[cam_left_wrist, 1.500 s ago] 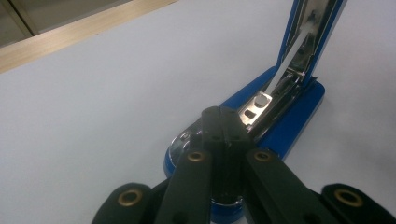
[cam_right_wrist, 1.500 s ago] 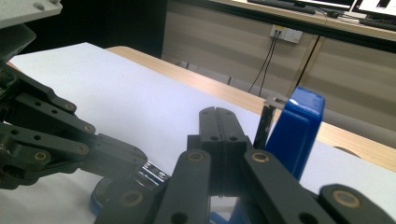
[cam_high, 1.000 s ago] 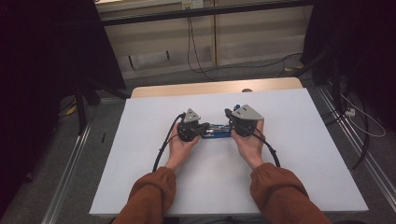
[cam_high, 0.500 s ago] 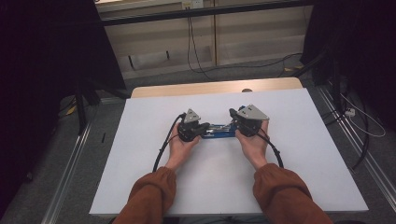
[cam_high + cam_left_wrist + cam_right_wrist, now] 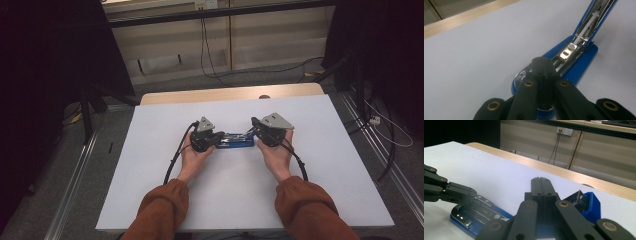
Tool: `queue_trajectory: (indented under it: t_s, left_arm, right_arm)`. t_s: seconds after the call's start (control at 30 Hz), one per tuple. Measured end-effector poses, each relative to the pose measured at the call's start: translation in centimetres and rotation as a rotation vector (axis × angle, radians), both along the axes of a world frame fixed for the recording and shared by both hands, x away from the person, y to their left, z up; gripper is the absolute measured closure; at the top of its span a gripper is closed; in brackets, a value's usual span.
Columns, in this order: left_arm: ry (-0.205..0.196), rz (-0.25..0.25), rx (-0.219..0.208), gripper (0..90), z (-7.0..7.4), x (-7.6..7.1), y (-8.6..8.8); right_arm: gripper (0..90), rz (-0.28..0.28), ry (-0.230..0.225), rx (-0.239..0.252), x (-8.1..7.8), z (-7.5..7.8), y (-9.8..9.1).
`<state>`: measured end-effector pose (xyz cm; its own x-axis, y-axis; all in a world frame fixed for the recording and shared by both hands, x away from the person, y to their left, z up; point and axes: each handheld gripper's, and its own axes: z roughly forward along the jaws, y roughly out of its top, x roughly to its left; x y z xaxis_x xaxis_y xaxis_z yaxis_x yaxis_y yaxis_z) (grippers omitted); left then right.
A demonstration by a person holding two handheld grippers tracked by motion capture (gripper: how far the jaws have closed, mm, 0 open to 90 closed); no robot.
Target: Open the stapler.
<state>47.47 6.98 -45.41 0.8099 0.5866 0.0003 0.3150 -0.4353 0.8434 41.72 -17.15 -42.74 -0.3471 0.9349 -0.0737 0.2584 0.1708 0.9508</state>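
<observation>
1. A blue plastic stapler with a bright metal staple channel (image 5: 235, 140) lies flat near the middle of the white tabletop (image 5: 150, 165), its length running from side to side between the two hands
2. In the left gripper view the stapler (image 5: 576, 57) is hinged open: the blue top arm rises toward the upper right while the blue base and its shiny metal track stay on the white tabletop (image 5: 474, 62)
3. The left hand-held gripper (image 5: 216, 137) sits at the stapler's left end; in its own view its black jaws are pressed together, tips (image 5: 543, 63) over the rounded blue end, and nothing shows between them
4. The right hand-held gripper (image 5: 254, 131) is at the stapler's right end, pointing toward the left one; in its own view its jaws (image 5: 541, 185) are closed against each other, with the stapler's blue end (image 5: 589, 206) just beside them at the right
5. That view also shows the left hand-held gripper (image 5: 475, 195) resting on the stapler's metal part
6. Each gripper trails a black cable (image 5: 175, 157) across the tabletop
7. The person's forearms in rust-orange sleeves (image 5: 160, 210) come in from the near edge
8. A light wooden strip (image 5: 230, 94) borders the tabletop's far side
</observation>
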Motion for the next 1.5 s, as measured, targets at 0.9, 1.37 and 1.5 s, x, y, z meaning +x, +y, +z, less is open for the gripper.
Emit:
queue_trajectory:
  t_s: [0.9,1.37,1.5]
  left_arm:
    - [-0.001,0.007,-0.003,90.0,-0.1,0.0,-0.2]
    - [0.000,0.010,-0.003,90.0,-0.1,0.0,-0.2]
    - [0.001,0.009,-0.003,90.0,-0.1,0.0,-0.2]
  right_arm:
    - [90.0,-0.033,0.056,0.003,-0.5,-0.3,-3.5]
    - [90.0,-0.015,0.087,-0.023,-0.6,-0.8,-5.0]
    - [90.0,0.007,0.088,-0.037,-0.8,-0.8,-5.1]
